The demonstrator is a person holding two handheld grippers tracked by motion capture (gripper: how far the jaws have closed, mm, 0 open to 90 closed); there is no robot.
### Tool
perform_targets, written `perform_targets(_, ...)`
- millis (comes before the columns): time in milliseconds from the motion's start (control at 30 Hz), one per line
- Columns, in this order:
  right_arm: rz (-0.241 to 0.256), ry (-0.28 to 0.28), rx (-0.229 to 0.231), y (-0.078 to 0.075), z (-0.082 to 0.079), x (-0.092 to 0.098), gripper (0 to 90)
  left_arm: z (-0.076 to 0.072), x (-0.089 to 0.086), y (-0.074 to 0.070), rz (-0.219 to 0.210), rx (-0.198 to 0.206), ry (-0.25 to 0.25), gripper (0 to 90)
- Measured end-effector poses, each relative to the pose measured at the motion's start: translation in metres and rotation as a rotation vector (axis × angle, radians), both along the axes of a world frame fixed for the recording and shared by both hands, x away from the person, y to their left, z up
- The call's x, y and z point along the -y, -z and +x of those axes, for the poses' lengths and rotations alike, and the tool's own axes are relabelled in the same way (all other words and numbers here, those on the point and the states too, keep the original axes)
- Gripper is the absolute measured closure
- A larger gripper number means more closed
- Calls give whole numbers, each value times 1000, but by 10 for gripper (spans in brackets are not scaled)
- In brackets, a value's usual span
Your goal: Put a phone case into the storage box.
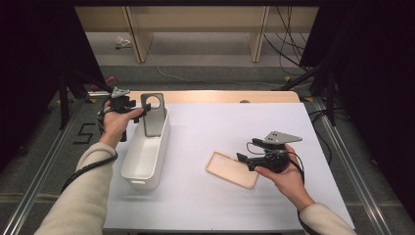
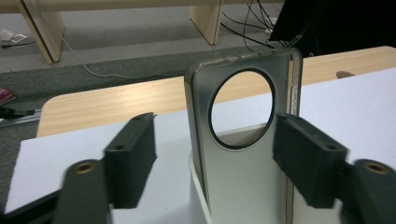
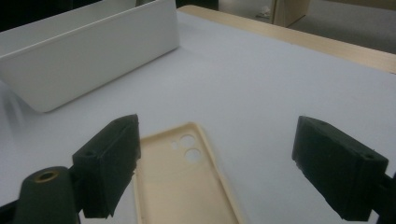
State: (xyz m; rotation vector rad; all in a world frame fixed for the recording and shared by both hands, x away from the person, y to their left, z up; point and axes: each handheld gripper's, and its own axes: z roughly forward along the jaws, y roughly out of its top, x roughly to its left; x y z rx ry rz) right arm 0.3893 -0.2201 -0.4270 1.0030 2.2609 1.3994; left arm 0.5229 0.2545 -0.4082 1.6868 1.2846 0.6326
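Worktop [image 1: 230, 122] middle and far right lay open, free passage. White bin [image 1: 142, 166] blocked the left edge, grey case [image 1: 153, 115] standing upright at its far end. Beige case [image 1: 232, 169] lay flat right of centre, low obstacle.

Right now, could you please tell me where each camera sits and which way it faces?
High view: above the person's side, looking forward and down on the table; both forearms, left claw and right claw show.
Left gripper view: on the left claw, looking along its jaws at the grey case over the bin.
Right gripper view: on the right claw, looking down at the beige case.
The high and right gripper views share the beige case and bin.
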Motion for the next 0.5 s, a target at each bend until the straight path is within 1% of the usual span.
perform_targets(67, 1, 2, 3, 0, 0, 0, 161, -5, -2, -3, 2, 7, -5, 226)
perform_targets(133, 1, 4, 5, -1, 0, 1, 161, -12, -3, -5, -2, 7, 1, 147)
perform_targets(200, 1, 8, 2, -1, 1, 2, 161, -21, -5, -7, -7, 12, 38, 168)
perform_targets(300, 3, 16, 3, -2, 2, 3, 161, -34, -8, -8, -13, 22, 54, 177)
perform_targets(333, 3, 20, 4, -2, 2, 4, 161, -39, -9, -9, -14, 22, 53, 143)
perform_targets(400, 3, 23, 7, -3, 3, 5, 161, -48, -11, -10, -17, 23, 72, 100)
perform_targets(433, 2, 25, 10, -3, 3, 6, 161, -53, -12, -11, -23, 23, 71, 77)
perform_targets(500, -1, 29, 11, -4, 4, 7, 161, -63, -13, -13, -42, 38, 75, 39)
